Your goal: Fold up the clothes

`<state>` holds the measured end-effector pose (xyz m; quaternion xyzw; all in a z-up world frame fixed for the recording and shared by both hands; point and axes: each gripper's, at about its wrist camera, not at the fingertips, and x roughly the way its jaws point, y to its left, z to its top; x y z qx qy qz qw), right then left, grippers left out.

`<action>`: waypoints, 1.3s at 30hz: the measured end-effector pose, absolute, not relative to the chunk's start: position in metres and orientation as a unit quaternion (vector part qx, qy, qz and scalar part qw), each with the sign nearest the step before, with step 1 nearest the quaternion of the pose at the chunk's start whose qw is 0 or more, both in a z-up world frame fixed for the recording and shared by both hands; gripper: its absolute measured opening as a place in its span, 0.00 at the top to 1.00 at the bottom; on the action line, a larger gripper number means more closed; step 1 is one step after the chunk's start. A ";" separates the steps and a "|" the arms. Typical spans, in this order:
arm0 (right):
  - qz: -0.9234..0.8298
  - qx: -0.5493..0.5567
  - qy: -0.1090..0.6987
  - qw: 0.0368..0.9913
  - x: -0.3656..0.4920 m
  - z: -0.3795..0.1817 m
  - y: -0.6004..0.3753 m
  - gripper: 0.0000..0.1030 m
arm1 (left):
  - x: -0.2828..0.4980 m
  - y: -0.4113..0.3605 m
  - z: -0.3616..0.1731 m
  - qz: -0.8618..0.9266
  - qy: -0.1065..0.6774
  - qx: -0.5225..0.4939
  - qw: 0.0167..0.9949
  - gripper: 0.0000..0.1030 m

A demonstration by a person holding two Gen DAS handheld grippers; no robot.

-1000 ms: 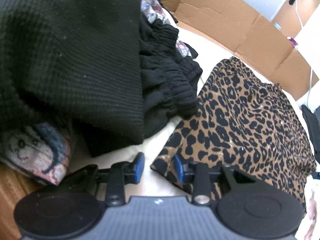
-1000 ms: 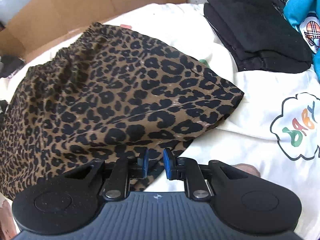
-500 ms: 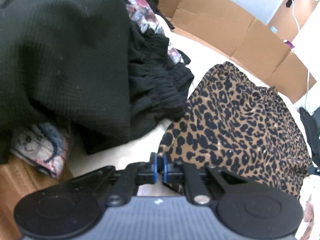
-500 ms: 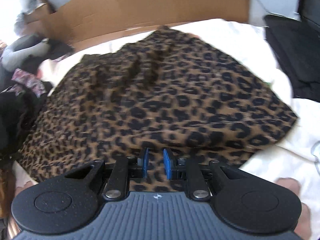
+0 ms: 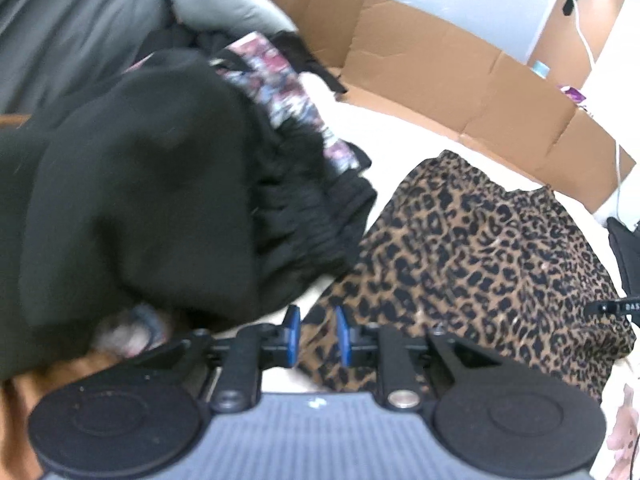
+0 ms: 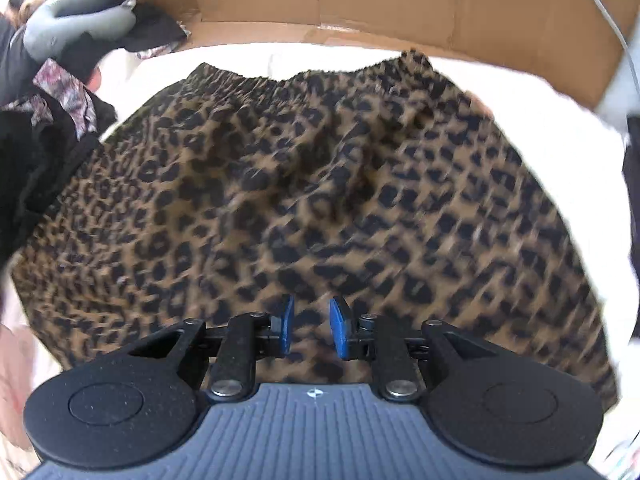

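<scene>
A leopard-print skirt (image 5: 480, 252) lies spread on a white sheet (image 5: 400, 136), its elastic waistband toward the cardboard. My left gripper (image 5: 318, 334) stands open at the skirt's near left corner, with the corner cloth between its blue pads (image 5: 294, 332). In the right wrist view the skirt (image 6: 320, 168) fills the frame, blurred by motion. My right gripper (image 6: 312, 328) is open over the middle of the near hem, and leopard cloth shows in the gap between its fingers. I cannot tell whether either set of pads touches the cloth.
A heap of black clothes (image 5: 140, 208) with a floral garment (image 5: 276, 80) lies against the skirt's left side. Flattened cardboard (image 5: 440, 68) lines the far edge. A grey soft item (image 6: 80, 20) lies at the far left. Dark folded clothes (image 5: 628, 256) sit at the right edge.
My left gripper shut at the skirt's corner half a second ago and has since opened partway. My right gripper swung left from the skirt's right corner to its middle, widening slightly.
</scene>
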<state>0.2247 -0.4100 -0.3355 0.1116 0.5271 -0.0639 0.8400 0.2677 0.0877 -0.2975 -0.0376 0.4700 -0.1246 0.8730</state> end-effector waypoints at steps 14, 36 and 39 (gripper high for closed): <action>-0.099 0.086 0.489 0.862 0.278 -0.341 -0.487 0.63 | 0.360 -0.014 -0.312 -0.176 0.459 -0.013 0.871 0.58; -0.087 0.044 0.493 0.865 0.376 -0.376 -0.547 0.53 | 0.490 -0.128 -0.384 -0.257 0.452 0.079 0.851 0.44; -0.072 0.037 0.504 0.860 0.383 -0.377 -0.548 0.53 | 0.495 -0.133 -0.390 -0.261 0.462 0.087 0.843 0.42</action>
